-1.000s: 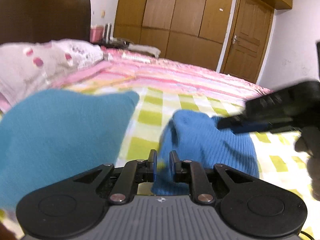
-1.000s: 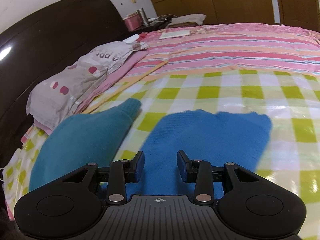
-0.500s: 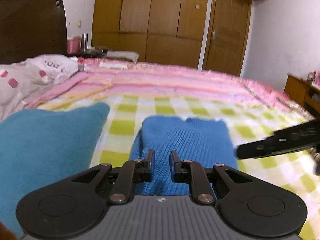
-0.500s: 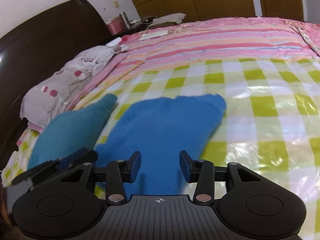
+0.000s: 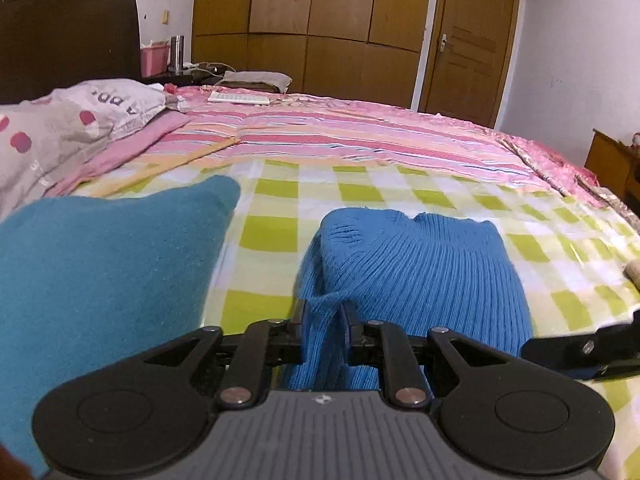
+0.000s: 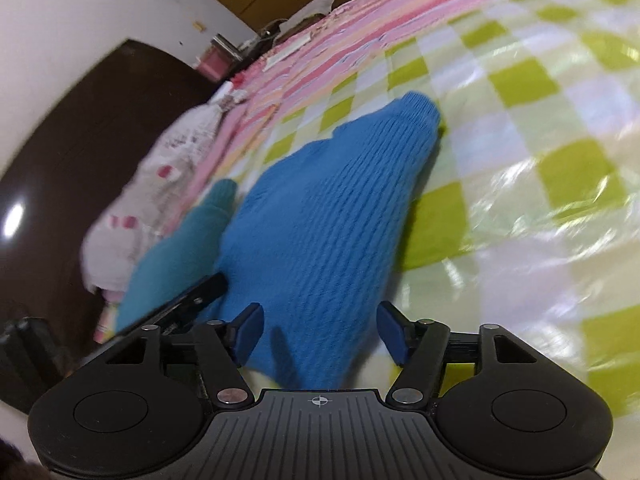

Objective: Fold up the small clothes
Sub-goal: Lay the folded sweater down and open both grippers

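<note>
Home bedroom. Big bed [image 5: 360,152] w/ pink striped cover and a yellow-green check sheet [image 5: 400,196] on top, spotted pillow [image 5: 60,132] at the dark wood headboard [image 5: 68,24]. Full-height brown wardrobe [image 5: 320,28] along the far wall, panelled wooden door [image 5: 468,40] next to it. Nightstand [image 5: 180,76] by the bed w/ a pink box, a metal flask, cables.
</note>
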Demonstrator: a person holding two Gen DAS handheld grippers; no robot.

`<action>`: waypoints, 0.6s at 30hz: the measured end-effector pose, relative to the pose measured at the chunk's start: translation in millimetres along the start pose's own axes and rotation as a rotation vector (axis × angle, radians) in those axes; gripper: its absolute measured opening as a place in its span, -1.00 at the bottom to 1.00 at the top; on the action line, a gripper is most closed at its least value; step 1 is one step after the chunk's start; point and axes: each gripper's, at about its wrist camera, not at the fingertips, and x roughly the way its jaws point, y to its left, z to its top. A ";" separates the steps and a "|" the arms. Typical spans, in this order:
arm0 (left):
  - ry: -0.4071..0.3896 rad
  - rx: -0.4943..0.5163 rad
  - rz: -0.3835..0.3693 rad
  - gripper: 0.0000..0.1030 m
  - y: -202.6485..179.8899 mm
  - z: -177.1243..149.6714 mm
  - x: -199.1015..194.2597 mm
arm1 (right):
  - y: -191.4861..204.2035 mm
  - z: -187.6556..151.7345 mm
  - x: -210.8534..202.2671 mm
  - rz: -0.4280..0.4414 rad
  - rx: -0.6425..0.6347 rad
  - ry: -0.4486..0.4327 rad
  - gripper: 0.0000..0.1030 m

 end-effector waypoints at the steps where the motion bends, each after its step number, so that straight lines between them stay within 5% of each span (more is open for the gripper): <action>1: 0.003 -0.003 -0.001 -0.52 -0.7 -0.2 1.0 | 1.0 -0.4 6.3 -0.008 0.005 0.009 0.36; 4: 0.029 0.019 -0.003 -0.44 -5.4 -4.2 6.4 | 1.0 -2.4 24.5 -0.006 0.020 0.052 0.25; 7: 0.045 0.067 0.017 -0.45 -11.6 -13.4 7.0 | 0.8 -1.8 30.5 -0.045 0.012 0.069 -0.37; 18: 0.134 0.107 -0.111 -0.46 -58.0 -49.5 -31.5 | -25.6 -15.6 -36.8 -0.103 -0.069 0.098 -0.69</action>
